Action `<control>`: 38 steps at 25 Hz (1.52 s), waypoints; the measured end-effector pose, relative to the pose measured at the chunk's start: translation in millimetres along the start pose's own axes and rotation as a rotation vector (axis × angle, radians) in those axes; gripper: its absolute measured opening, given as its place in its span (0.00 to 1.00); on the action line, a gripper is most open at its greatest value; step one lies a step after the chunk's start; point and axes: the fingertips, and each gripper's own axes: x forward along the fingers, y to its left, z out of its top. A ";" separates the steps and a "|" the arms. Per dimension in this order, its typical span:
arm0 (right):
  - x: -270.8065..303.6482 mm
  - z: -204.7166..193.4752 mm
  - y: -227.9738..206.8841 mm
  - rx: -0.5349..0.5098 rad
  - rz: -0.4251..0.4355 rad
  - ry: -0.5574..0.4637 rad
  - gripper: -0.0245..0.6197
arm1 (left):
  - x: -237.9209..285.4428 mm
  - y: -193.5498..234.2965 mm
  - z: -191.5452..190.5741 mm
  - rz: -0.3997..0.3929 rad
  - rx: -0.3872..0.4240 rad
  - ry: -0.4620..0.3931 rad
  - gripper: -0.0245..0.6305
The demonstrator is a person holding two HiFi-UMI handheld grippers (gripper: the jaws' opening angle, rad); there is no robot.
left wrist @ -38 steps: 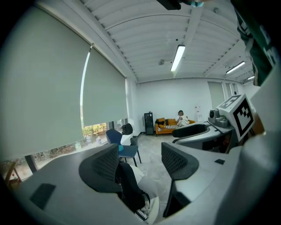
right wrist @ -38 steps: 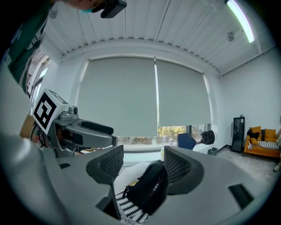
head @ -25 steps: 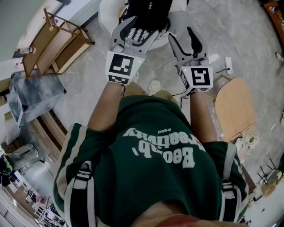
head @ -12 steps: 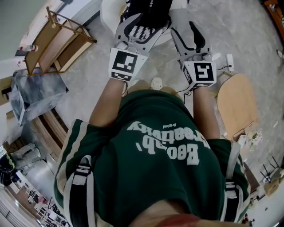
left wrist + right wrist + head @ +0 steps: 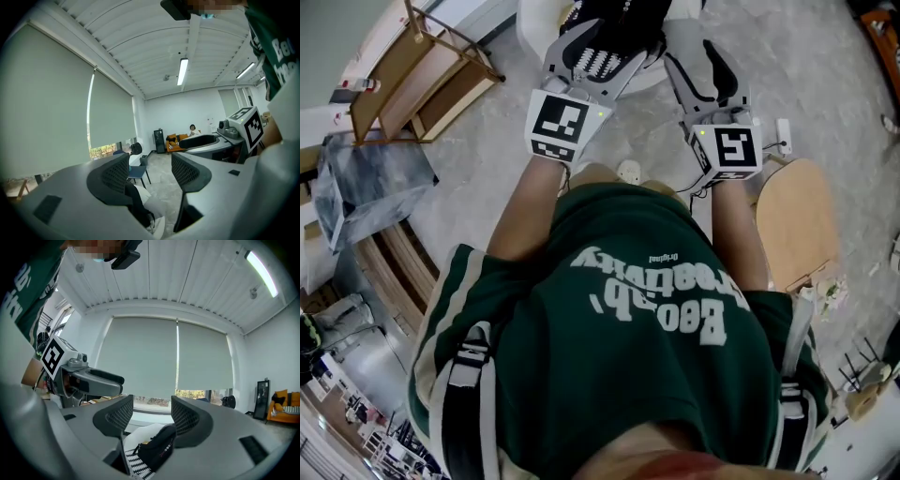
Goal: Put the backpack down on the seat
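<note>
My left gripper (image 5: 150,171) and right gripper (image 5: 150,414) both have jaws spread, pinching nothing. The right gripper view shows the black backpack (image 5: 157,448) lying on the white seat (image 5: 140,433) just below; the left gripper view catches only its dark edge.

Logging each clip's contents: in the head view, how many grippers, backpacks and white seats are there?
grippers: 2, the left gripper and the right gripper
backpack: 1
seat: 1
total: 4
</note>
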 end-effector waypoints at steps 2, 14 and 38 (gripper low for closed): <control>1.1 2.7 2.3 0.011 -0.006 -0.010 0.45 | -5.0 4.3 -0.6 0.005 0.000 0.000 0.51; 4.5 8.7 5.6 -0.060 -0.063 -0.005 0.12 | -18.8 15.2 9.5 0.054 0.044 -0.051 0.13; 12.4 8.7 16.7 -0.062 -0.012 0.008 0.09 | -23.1 30.7 -8.4 0.080 0.021 -0.001 0.07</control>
